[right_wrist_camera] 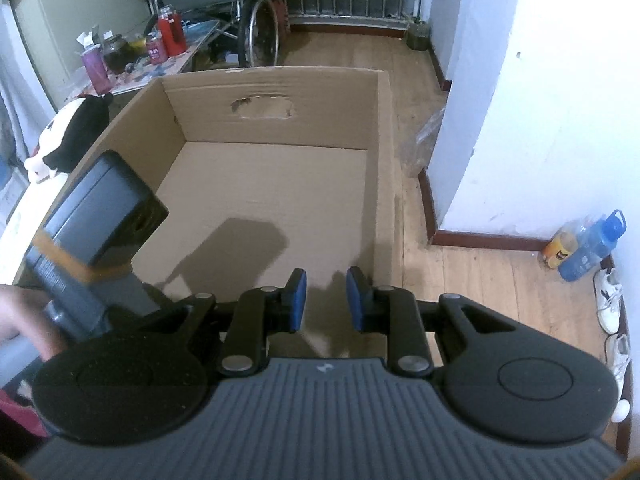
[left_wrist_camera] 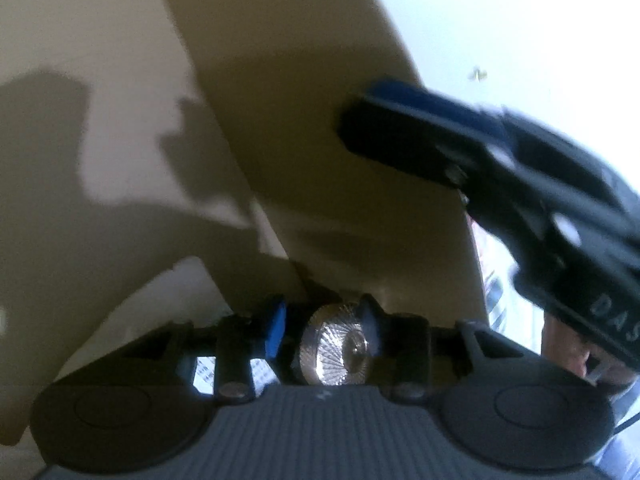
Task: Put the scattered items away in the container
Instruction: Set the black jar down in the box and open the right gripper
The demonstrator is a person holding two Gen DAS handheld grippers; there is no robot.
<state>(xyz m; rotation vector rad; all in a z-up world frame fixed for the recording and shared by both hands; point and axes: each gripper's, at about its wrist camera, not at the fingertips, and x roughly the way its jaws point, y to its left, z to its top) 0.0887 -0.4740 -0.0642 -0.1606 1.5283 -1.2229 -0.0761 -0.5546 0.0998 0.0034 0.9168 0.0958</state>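
An open cardboard box stands on the wooden floor; its inside looks bare. My right gripper hovers over the box's near edge, open and empty, with a gap between the blue pads. My left gripper is shut on a shiny silver ribbed round object, held close over the box's inner walls. The other gripper's black finger with a blue pad shows at the right in the left wrist view. The left gripper's grey body shows at the left in the right wrist view.
A black-and-white plush toy lies left of the box. Bottles and jars stand on a low table behind it. A white wall is to the right, with a blue bottle and white shoes at its foot.
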